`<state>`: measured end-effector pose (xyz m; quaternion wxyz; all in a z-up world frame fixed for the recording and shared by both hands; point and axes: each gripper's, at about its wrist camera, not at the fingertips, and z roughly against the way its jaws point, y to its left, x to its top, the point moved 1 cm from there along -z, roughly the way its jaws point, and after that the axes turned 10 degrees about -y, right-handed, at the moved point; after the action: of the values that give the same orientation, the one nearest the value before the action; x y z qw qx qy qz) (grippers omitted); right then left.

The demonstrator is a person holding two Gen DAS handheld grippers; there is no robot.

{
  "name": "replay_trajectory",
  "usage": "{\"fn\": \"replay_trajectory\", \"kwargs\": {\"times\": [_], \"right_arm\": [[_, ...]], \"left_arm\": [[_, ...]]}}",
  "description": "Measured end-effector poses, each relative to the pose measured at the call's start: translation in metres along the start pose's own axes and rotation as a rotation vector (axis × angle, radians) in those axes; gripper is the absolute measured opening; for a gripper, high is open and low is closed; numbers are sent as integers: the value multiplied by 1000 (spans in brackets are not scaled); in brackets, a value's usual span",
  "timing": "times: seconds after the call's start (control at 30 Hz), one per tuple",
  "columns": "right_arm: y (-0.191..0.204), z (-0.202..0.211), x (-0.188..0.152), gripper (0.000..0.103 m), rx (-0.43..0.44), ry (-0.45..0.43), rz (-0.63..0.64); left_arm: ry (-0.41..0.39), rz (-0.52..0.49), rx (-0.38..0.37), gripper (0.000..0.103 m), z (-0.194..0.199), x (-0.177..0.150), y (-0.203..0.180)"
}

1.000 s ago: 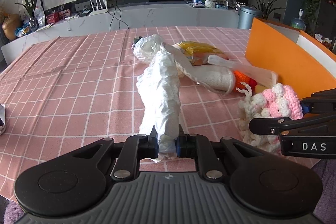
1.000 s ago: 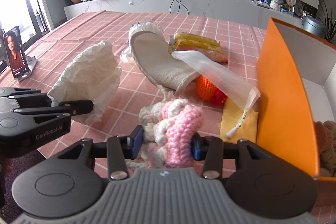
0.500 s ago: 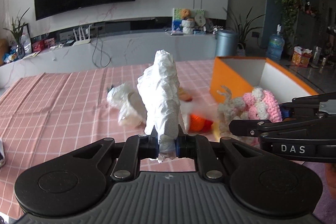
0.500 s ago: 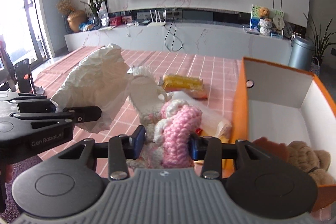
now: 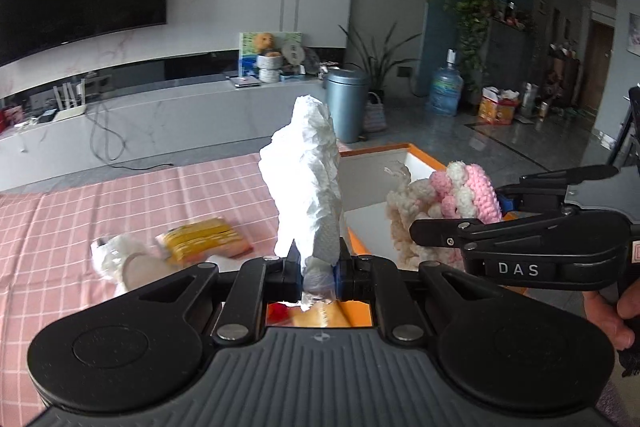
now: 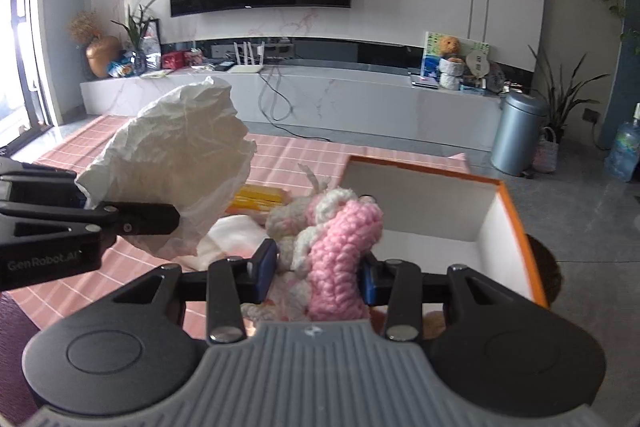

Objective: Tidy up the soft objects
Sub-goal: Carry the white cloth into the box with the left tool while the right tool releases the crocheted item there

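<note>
My left gripper (image 5: 318, 273) is shut on a crumpled white tissue wad (image 5: 308, 183), held up above the pink checked tablecloth (image 5: 80, 211). The same wad (image 6: 180, 163) shows at the left of the right wrist view. My right gripper (image 6: 318, 269) is shut on a pink and cream crochet toy (image 6: 340, 247), which appears beside the wad as the crochet toy (image 5: 448, 195) in the left wrist view. Just beyond both stands an orange box (image 6: 516, 227) with a white inside. A brown plush (image 6: 544, 267) shows past its right wall.
On the cloth lie a yellow packet (image 5: 204, 239), a white slipper in plastic (image 5: 124, 259) and an orange and red soft item (image 5: 280, 311) under my left jaws. A grey bin (image 6: 516, 131) and a long white TV bench (image 6: 320, 95) stand beyond the table.
Both grippers have risen off the table with the tissue wad and the crochet toy and swung right, towards the orange box. The box's open inside now faces both cameras.
</note>
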<state>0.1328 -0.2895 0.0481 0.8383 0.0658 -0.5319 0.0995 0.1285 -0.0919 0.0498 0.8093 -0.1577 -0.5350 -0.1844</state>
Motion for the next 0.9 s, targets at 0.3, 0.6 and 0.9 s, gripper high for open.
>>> {"fn": "replay_trajectory", "kwargs": {"times": [0.3, 0.6, 0.9], "right_arm": [[-52, -27, -7, 41, -84, 100, 82], [-73, -80, -20, 41, -67, 231, 226], [-77, -121, -29, 41, -14, 319, 348]], "left_arm": [[87, -49, -95, 15, -61, 10, -28], [239, -114, -148, 15, -125, 4, -48], [395, -213, -141, 15, -166, -17, -57]]}}
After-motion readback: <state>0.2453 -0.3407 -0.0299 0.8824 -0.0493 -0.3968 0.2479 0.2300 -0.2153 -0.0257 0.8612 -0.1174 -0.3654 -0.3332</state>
